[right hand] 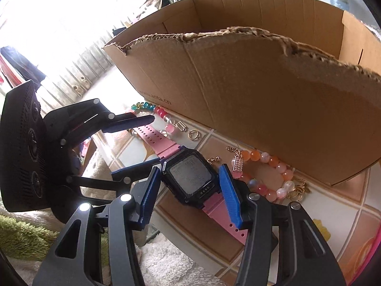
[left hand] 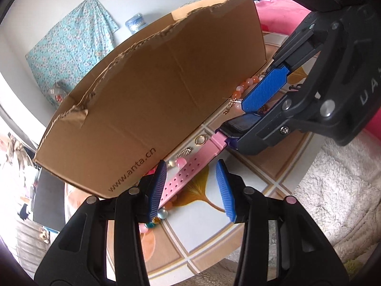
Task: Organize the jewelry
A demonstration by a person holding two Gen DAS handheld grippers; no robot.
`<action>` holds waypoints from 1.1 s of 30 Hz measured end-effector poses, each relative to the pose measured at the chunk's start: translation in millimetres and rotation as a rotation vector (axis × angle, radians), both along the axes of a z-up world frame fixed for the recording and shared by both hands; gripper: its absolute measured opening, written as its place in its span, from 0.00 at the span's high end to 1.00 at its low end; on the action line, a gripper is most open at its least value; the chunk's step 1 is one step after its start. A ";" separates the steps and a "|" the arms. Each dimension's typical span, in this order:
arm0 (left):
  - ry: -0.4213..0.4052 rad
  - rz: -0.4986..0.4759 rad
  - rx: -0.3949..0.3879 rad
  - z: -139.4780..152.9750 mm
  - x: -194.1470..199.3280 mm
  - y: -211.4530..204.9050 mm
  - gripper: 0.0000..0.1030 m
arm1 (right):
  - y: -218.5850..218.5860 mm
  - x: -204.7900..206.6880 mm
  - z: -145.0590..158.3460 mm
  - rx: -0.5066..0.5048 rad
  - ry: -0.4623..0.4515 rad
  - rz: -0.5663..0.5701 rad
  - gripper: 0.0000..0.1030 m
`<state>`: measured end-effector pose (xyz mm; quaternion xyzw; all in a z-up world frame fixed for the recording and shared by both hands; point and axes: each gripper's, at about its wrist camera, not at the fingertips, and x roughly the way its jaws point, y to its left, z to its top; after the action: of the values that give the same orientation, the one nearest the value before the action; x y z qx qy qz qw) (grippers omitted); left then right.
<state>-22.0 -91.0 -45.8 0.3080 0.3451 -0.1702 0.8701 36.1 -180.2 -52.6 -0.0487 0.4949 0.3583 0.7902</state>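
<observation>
The watch lay flat on the tiled table, just in front of the torn front wall of the box, its screen facing up. The right gripper had its blue pads on either side of the watch case, very near or touching its edges; whether they were truly clamped on it could not be told. The left gripper stood with its jaws apart over the far end of the pink strap, holding nothing.

The likely trouble, as a judgement: the pads sat on the case's narrow edges, so a lift could let the watch pivot or slip out, its loose straps swinging. The strap end lay close among the mixed beads, the ring and a small gold clip, so dragging it could scatter them. The orange bracelet and a gold chain lay just beside the right pad and could be snagged. The box wall stood high, so a low carry might catch the strap on its ragged top edge.

The watch's long axis ran along its straps, roughly parallel to the box's front wall; in the right view one strap pointed away toward the left gripper, the other back under the right gripper
</observation>
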 end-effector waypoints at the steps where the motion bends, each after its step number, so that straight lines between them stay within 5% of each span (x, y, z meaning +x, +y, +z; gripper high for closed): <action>1: 0.001 -0.006 0.002 1.5 0.2 0.4 0.65 | -0.7 1.0 -0.1 0.010 0.007 0.003 0.52; 5: 0.023 -0.021 -0.020 5.0 -3.4 0.6 0.84 | -7.8 -2.3 0.2 0.042 0.020 0.005 0.52; 16: 0.243 0.041 -0.282 19.9 21.4 22.9 0.91 | -20.6 -22.4 8.3 -0.032 -0.050 -0.008 0.51; 22: 0.279 0.064 -0.327 18.7 21.9 28.5 0.91 | -17.7 -39.3 8.5 -0.175 -0.144 -0.025 0.52; 26: 0.269 0.072 -0.324 18.5 33.3 27.2 0.92 | -22.8 -41.9 6.9 -0.232 -0.180 -0.074 0.80; 29: 0.257 0.072 -0.344 22.5 32.6 29.0 0.97 | -31.4 -40.0 11.9 -0.241 -0.209 -0.130 0.92; 33: 0.222 0.055 -0.378 37.6 25.1 32.4 0.98 | -35.9 -41.3 33.3 -0.220 -0.259 -0.178 0.94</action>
<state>3.1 -58.5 -8.2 0.1092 0.4092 -0.2408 0.8733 -5.2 -216.1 -19.3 -0.1368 0.4274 0.2213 0.8658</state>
